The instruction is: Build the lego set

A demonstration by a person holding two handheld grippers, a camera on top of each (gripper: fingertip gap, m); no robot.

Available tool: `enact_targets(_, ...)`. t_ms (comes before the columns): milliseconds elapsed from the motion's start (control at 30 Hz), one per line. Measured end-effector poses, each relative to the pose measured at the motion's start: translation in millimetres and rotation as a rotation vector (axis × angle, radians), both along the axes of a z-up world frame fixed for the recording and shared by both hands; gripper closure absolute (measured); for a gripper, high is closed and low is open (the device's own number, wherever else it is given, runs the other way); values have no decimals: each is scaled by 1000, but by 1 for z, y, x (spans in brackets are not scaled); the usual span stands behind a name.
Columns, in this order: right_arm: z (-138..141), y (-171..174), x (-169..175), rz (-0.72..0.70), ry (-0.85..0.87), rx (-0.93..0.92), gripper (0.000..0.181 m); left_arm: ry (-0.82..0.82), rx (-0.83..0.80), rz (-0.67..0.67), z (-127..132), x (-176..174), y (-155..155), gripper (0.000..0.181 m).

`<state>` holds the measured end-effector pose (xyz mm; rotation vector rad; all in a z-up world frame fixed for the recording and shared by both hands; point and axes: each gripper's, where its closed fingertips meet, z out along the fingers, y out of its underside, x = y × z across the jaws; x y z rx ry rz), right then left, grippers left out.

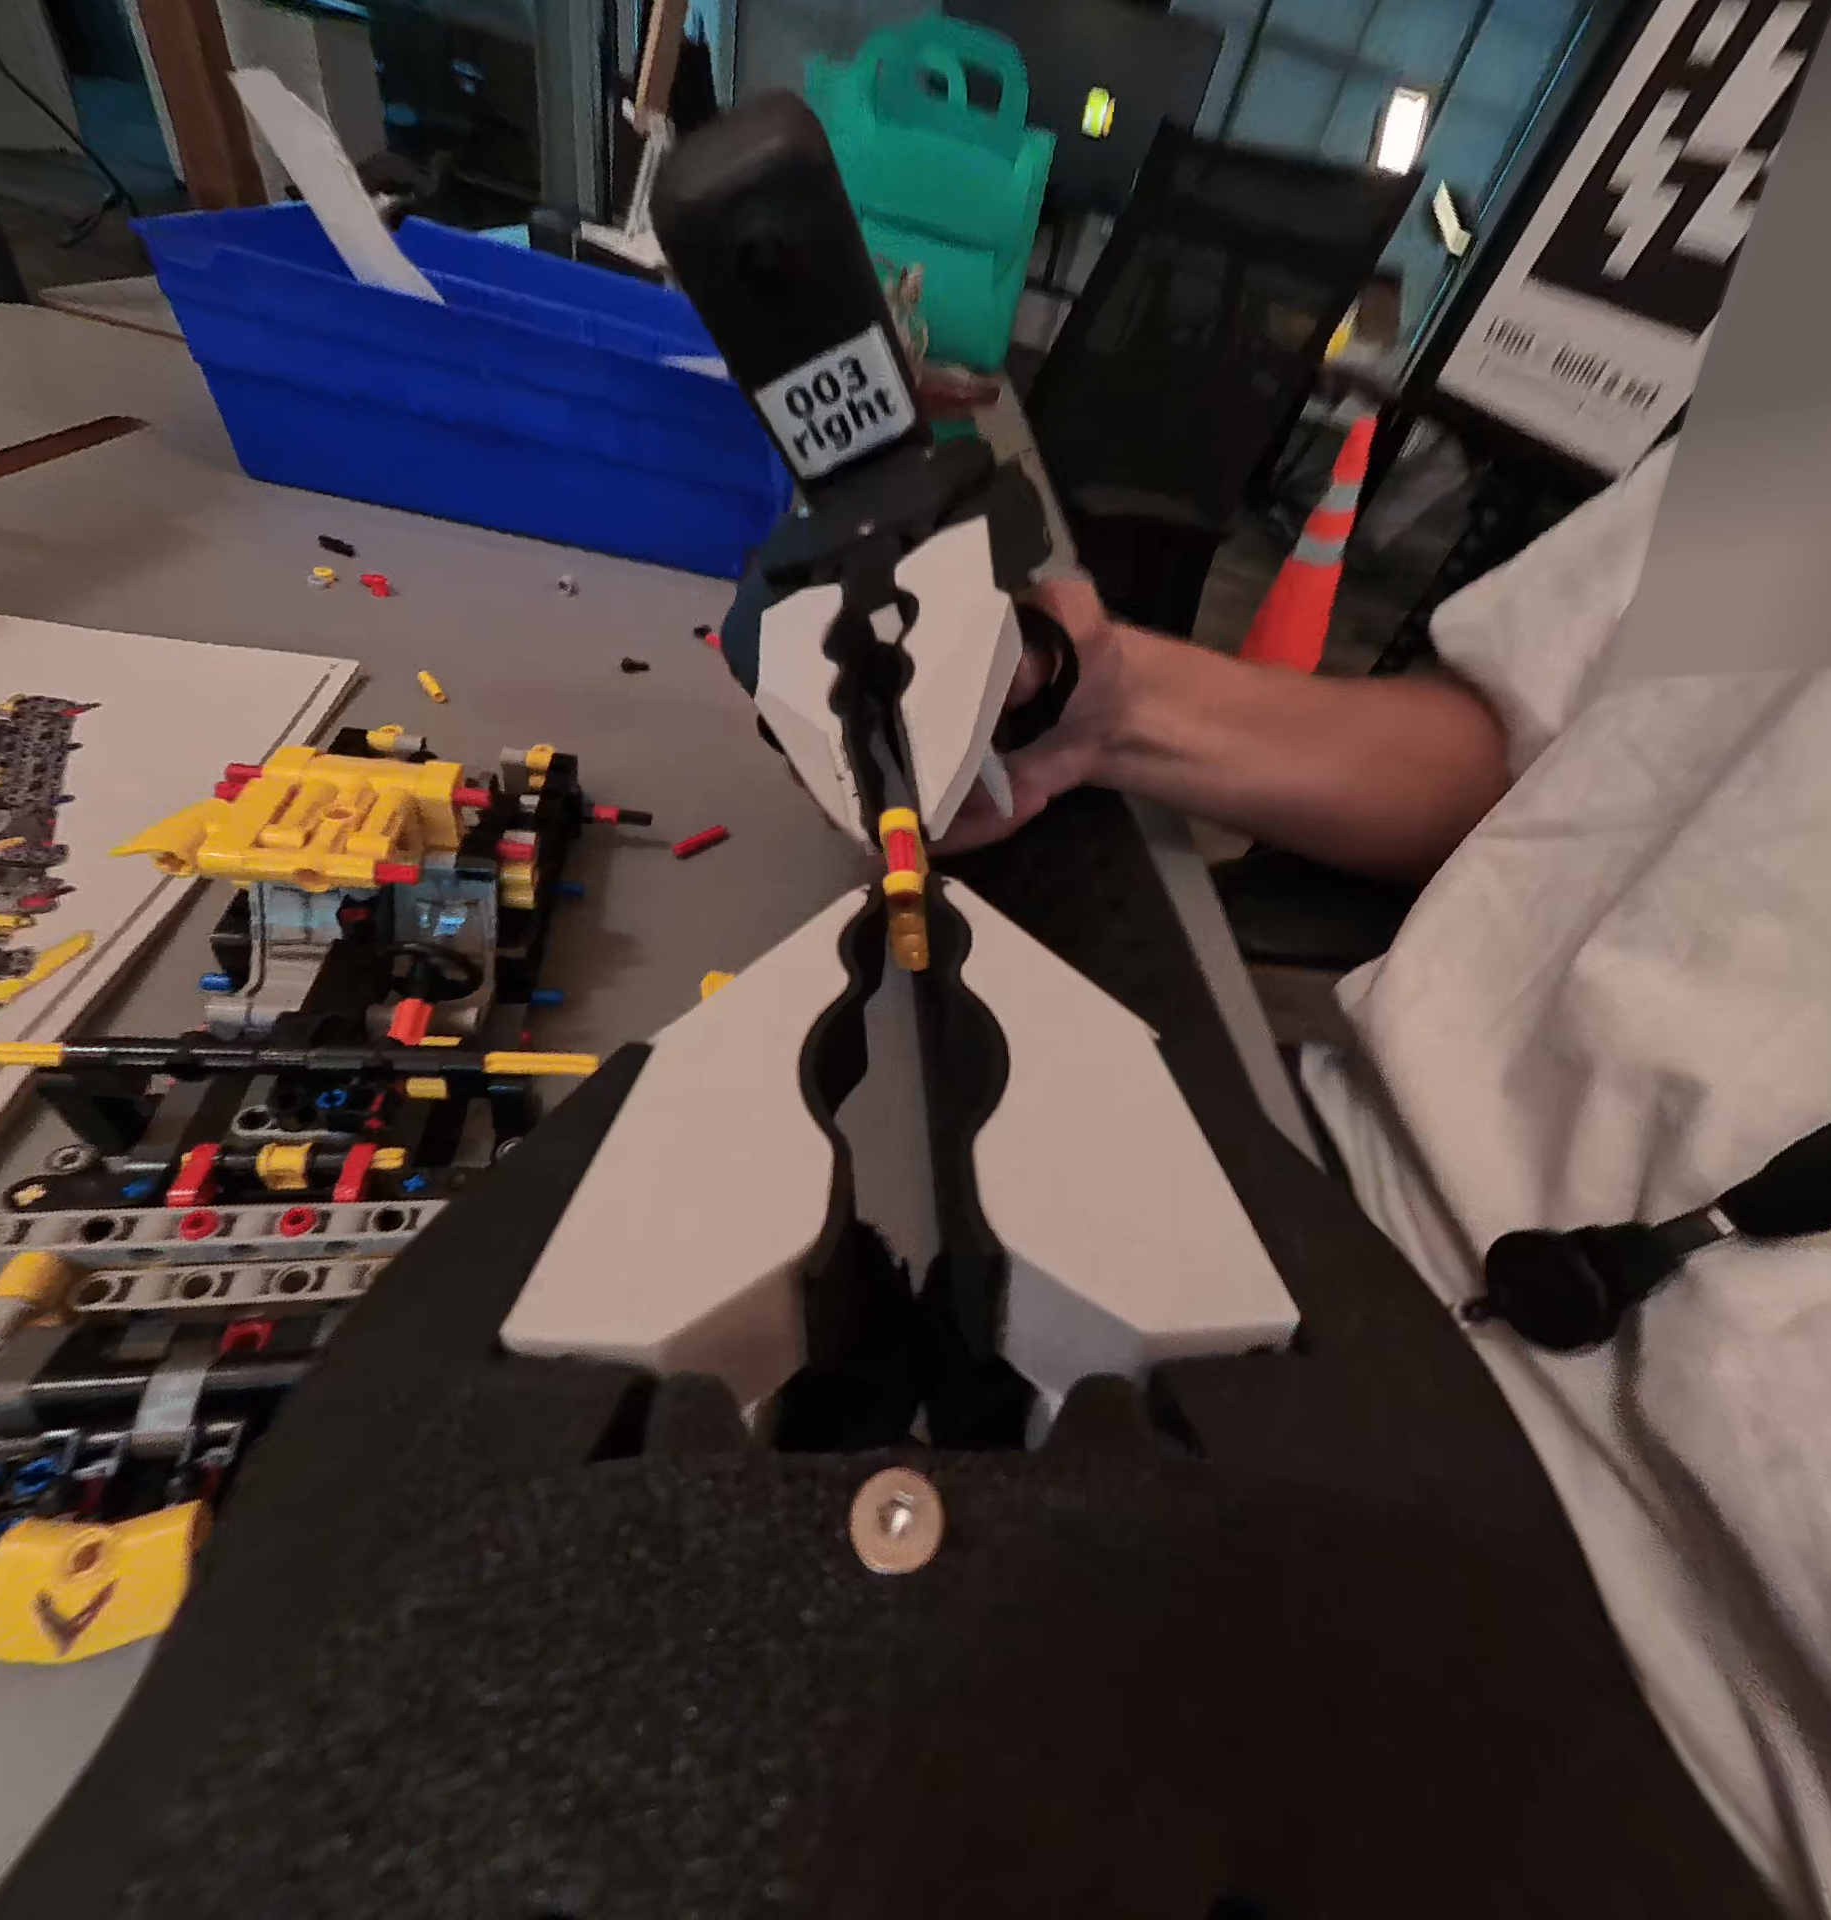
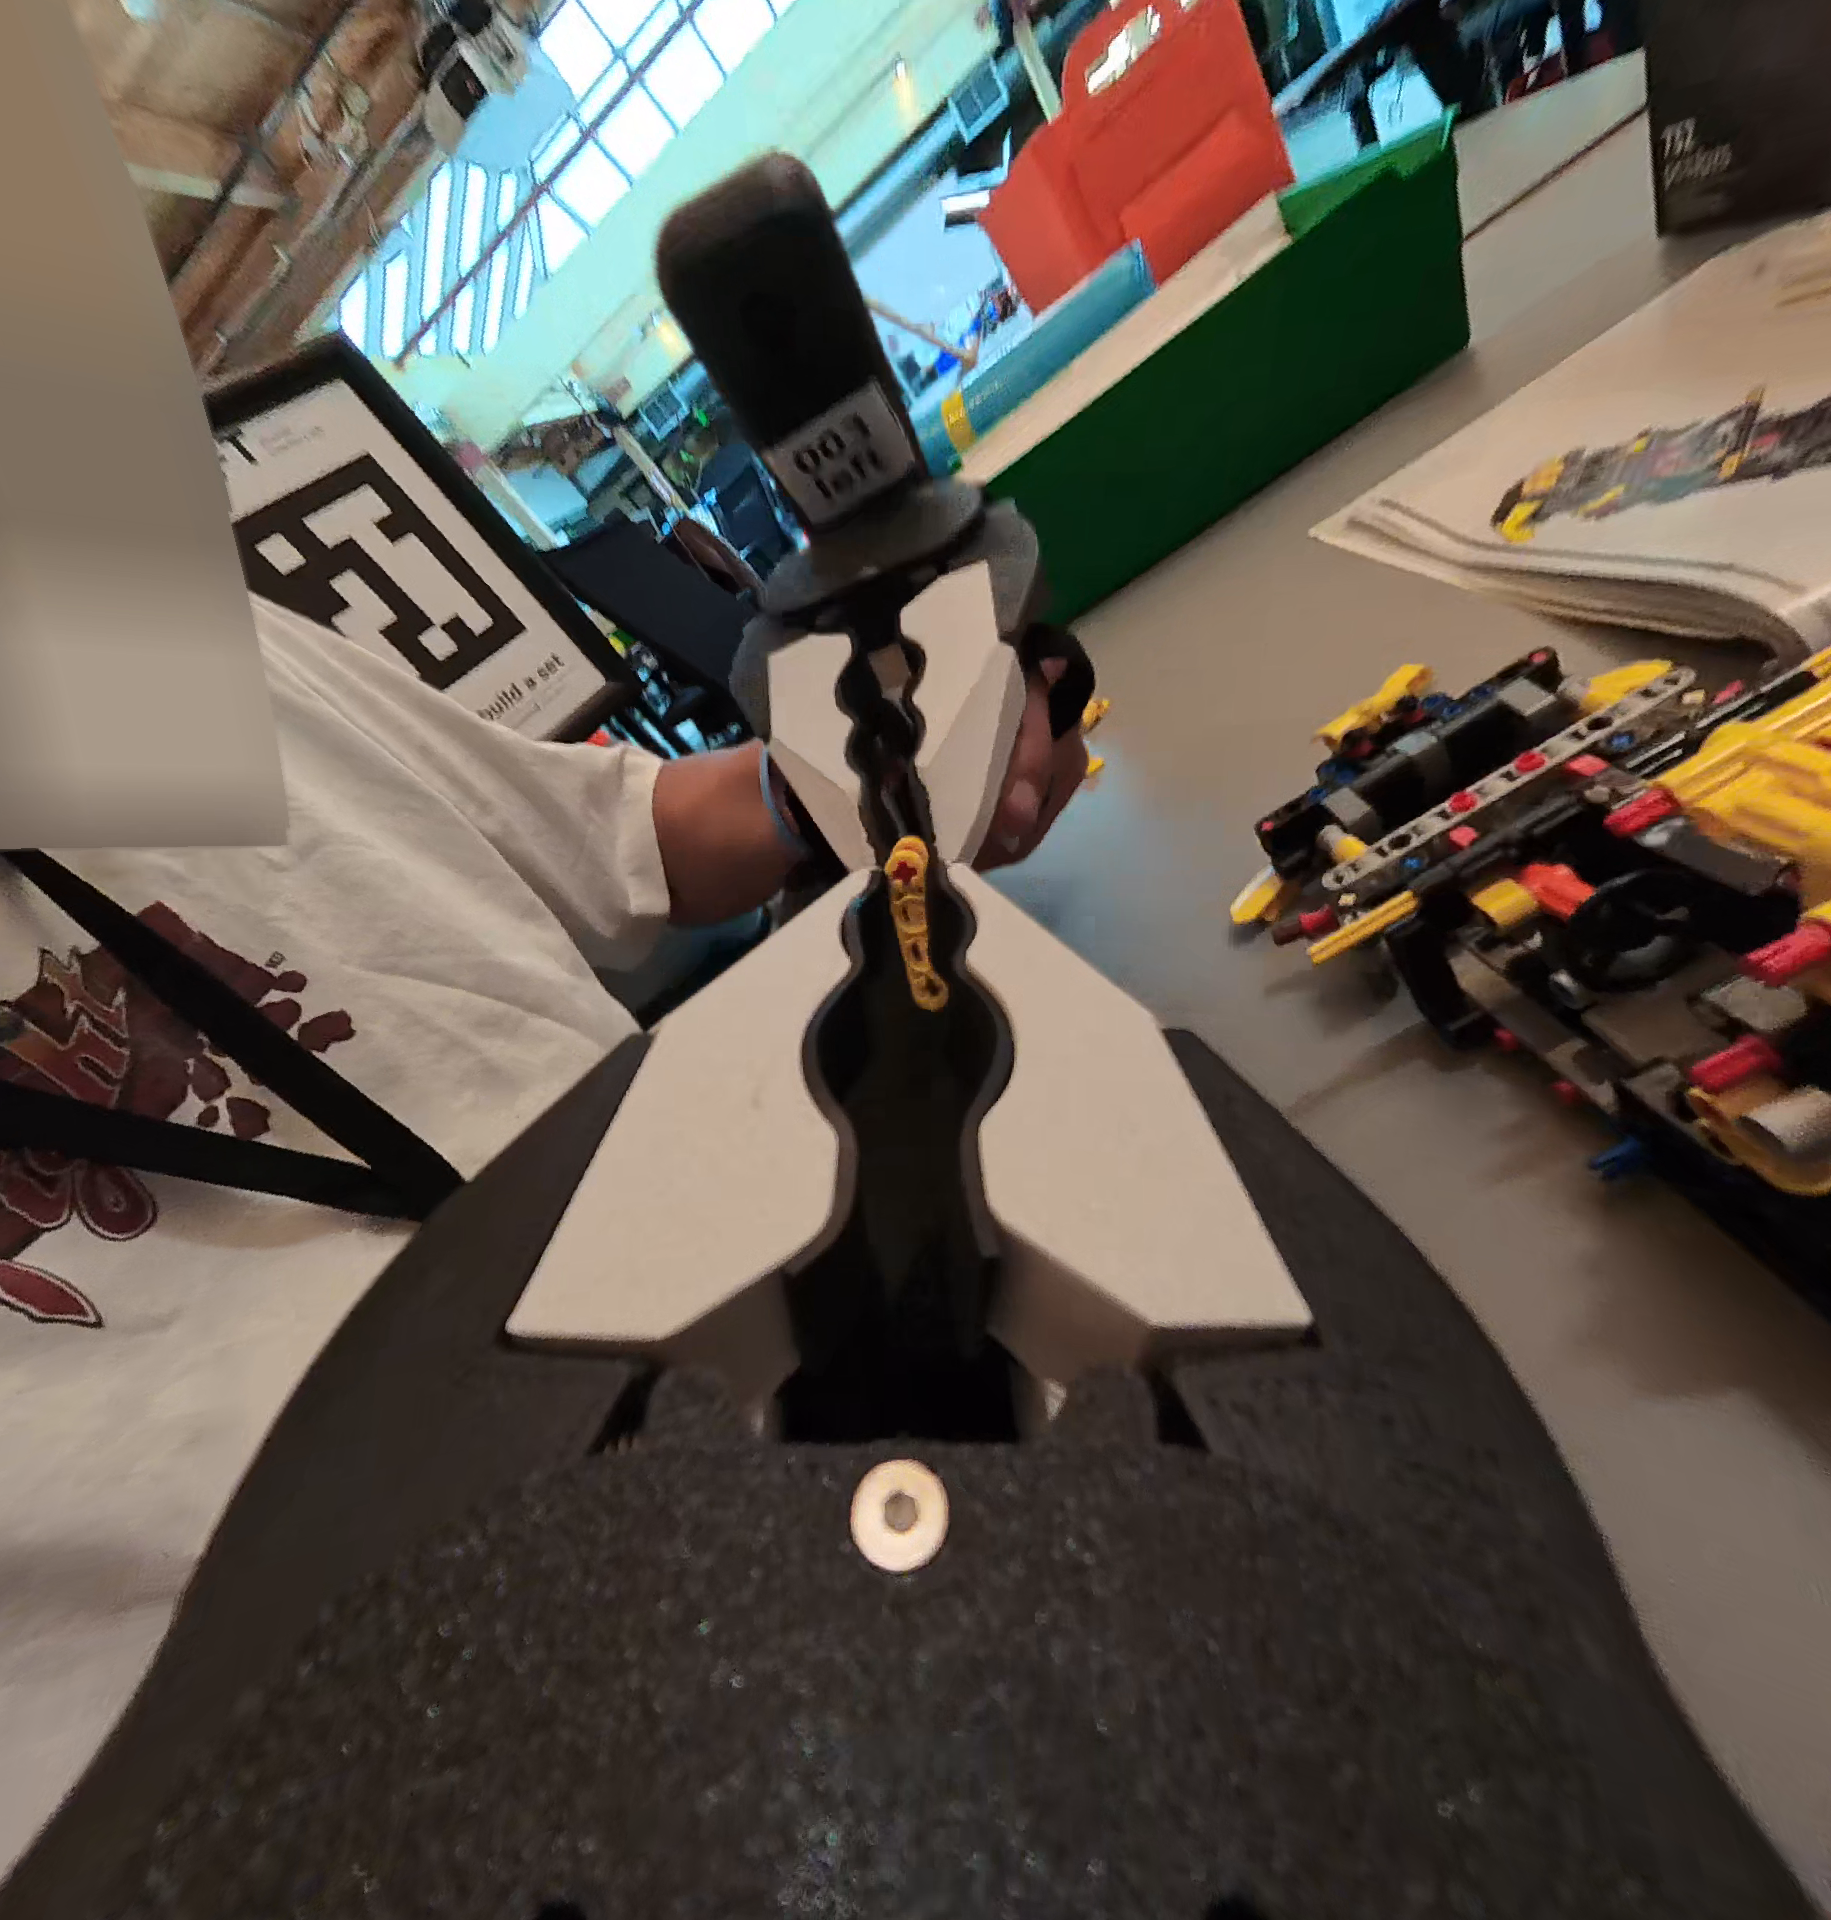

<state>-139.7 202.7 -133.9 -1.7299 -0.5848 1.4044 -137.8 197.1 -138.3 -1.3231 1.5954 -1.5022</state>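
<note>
**Holding small pieces tip to tip**

Meeting above the table edge, the left gripper (image 1: 903,914) pinches a short yellow-and-red pin piece (image 1: 903,883), and the right gripper (image 2: 916,883) pinches a thin yellow holed beam (image 2: 916,935). The half-built yellow-and-black car model (image 1: 350,935) lies on the grey table (image 1: 111,499). Both grippers carry white printed labels.

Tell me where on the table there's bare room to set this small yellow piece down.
Bare table lies between the blue bin and the yellow car model, dotted with a few loose pins. In the right wrist view, grey tabletop is free between the model and the green bin. Crowded: around the model and instruction booklet.
</note>
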Motion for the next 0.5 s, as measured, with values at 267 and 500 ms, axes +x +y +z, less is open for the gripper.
enact_targets(267,-19,-5,-6,37,-141,3,175,90,216,-18,-20,-5,-3,175)
enact_targets(500,-26,-6,-8,38,-197,20,176,122,291,-21,-29,-5,-5,175)
